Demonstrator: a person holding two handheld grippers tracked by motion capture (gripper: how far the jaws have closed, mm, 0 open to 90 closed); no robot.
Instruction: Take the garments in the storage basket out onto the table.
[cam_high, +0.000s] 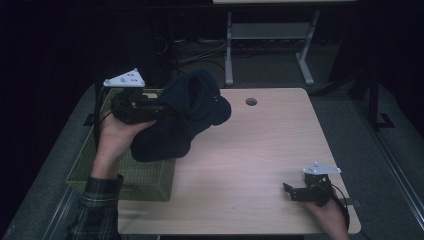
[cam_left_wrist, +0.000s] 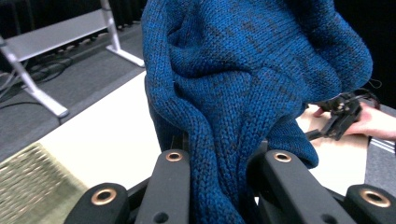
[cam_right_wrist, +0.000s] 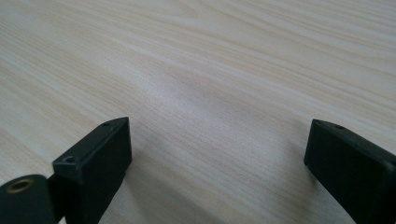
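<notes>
A dark blue knitted garment (cam_high: 185, 112) hangs bunched in the air over the table's left part, above the edge of a green basket (cam_high: 145, 177). My left gripper (cam_high: 162, 111) is shut on it. In the left gripper view the knit (cam_left_wrist: 243, 84) runs down between the two black jaws, which pinch a thick fold. My right gripper (cam_high: 288, 191) rests low near the table's front right corner, held by a hand. Its jaws stand wide apart over bare wood (cam_right_wrist: 215, 93) with nothing between them.
The light wooden table (cam_high: 260, 150) has a round cable hole (cam_high: 251, 101) near its far edge. The green basket sits at the table's left side, partly off it. Behind the table stands a white desk frame (cam_high: 270, 35) on grey carpet.
</notes>
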